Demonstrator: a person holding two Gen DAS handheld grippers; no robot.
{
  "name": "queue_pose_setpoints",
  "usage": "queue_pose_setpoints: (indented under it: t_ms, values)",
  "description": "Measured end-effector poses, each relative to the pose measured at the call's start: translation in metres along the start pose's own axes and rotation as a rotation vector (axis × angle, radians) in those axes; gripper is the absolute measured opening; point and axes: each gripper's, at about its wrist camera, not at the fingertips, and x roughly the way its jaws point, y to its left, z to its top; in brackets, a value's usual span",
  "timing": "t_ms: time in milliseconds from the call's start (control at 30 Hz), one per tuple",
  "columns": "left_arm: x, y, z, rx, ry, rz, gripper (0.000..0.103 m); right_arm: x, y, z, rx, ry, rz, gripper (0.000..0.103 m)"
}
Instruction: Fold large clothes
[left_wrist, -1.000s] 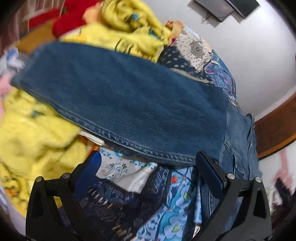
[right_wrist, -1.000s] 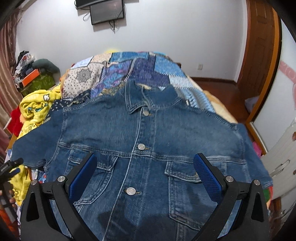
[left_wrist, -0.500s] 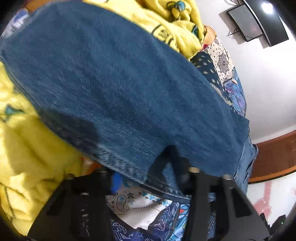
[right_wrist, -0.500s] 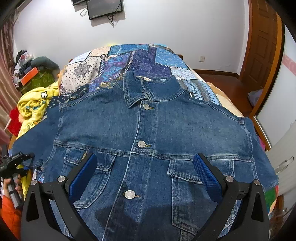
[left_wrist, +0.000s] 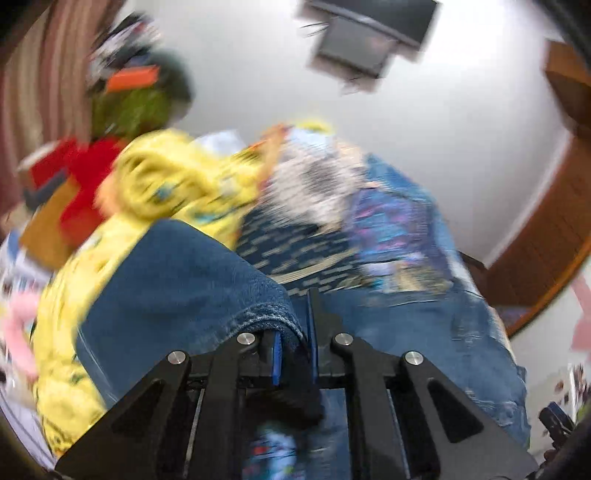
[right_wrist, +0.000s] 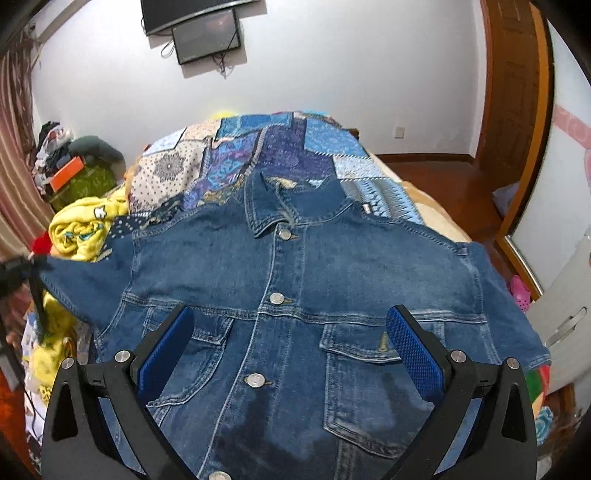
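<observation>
Left gripper (left_wrist: 293, 347) clamped on the sleeve (left_wrist: 192, 291) hem, lifted off the bed's (right_wrist: 280, 147) left edge beside yellow cloth (left_wrist: 173, 184). Right gripper (right_wrist: 291, 347) wide open, hovering over the jacket (right_wrist: 303, 273), spread front-up, buttoned. Sleeve fold apparently in hand. Next, probably: carry sleeve inward across the chest, lay flat, release without dragging the body.

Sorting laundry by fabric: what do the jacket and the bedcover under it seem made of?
The jacket looks like mid-blue denim: twill weave, faded seams, pale topstitching, metal snap buttons. The bedcover seems thin printed cotton patchwork, matte; the fibre is uncertain.
</observation>
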Motion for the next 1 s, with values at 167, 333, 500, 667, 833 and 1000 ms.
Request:
queue_pose_setpoints:
  t_ms: [167, 333, 500, 667, 833, 1000]
  values:
    - [0.012, -0.096, -0.017, 0.165, 0.068, -0.170, 0.010, -0.015, -0.019, -0.001, 0.040, -0.026, 0.012, 0.103]
    - [0.045, -0.174, -0.083, 0.316, 0.267, -0.260, 0.007, -0.025, -0.038, -0.002, 0.077, -0.051, 0.002, 0.103]
    - [0.075, -0.207, -0.156, 0.392, 0.460, -0.256, 0.007, -0.030, -0.055, -0.006, 0.099, -0.055, -0.007, 0.103]
    - [0.081, -0.194, -0.176, 0.348, 0.520, -0.222, 0.016, -0.035, -0.069, -0.012, 0.122, -0.047, -0.001, 0.103]
    - [0.054, -0.181, -0.166, 0.251, 0.492, -0.226, 0.059, -0.037, -0.072, -0.016, 0.125, -0.041, -0.005, 0.103]
    - [0.025, -0.136, -0.132, 0.149, 0.397, -0.183, 0.073, -0.040, -0.069, -0.018, 0.102, -0.045, -0.007, 0.103]
